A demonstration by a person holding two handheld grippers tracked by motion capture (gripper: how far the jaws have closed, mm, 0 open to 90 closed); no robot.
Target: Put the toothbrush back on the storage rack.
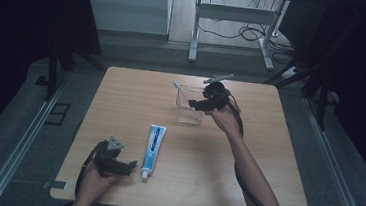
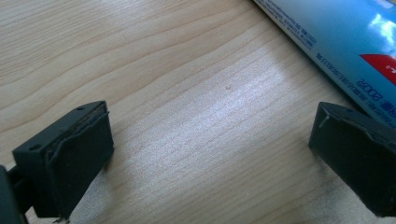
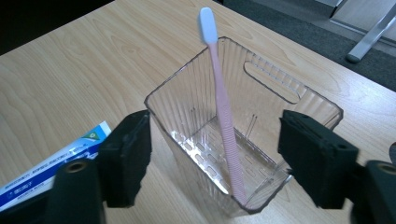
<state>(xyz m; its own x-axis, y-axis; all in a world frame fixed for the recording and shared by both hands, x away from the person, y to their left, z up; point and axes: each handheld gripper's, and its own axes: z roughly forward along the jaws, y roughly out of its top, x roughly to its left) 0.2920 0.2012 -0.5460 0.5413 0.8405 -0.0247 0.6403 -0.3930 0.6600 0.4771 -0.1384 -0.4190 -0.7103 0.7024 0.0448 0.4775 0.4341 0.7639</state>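
Forearms reach in from the near edge of a light wooden table [image 1: 122, 87], each hand holding a black two-jaw gripper. Nearest the person, the left gripper [image 1: 132, 167] sits low over the near left part of the tabletop, its jaws spread wide with nothing between them; in the left gripper view bare wood grain lies between the two black pads [image 2: 70, 154], and the blue side of a toothpaste tube [image 2: 336, 42] runs past the far jaw. The toothpaste tube [image 1: 152, 150] lies flat just beside that gripper, its white cap toward the person and its crimped end pointing away.

Farther back, toward the middle right, the right gripper [image 1: 193, 104] is held at the rim of a clear ribbed plastic bin [image 1: 188, 114] that stands upright on the table. Its jaws are open and grip nothing, standing either side of the bin's near end in the right gripper view. A pink toothbrush [image 3: 224, 107] leans inside the bin [image 3: 299, 100], handle foot on the slotted floor, white head above the rim.

Beyond the table, grey floor, a metal stand [image 1: 232, 32] and loose cables [image 1: 247, 33].
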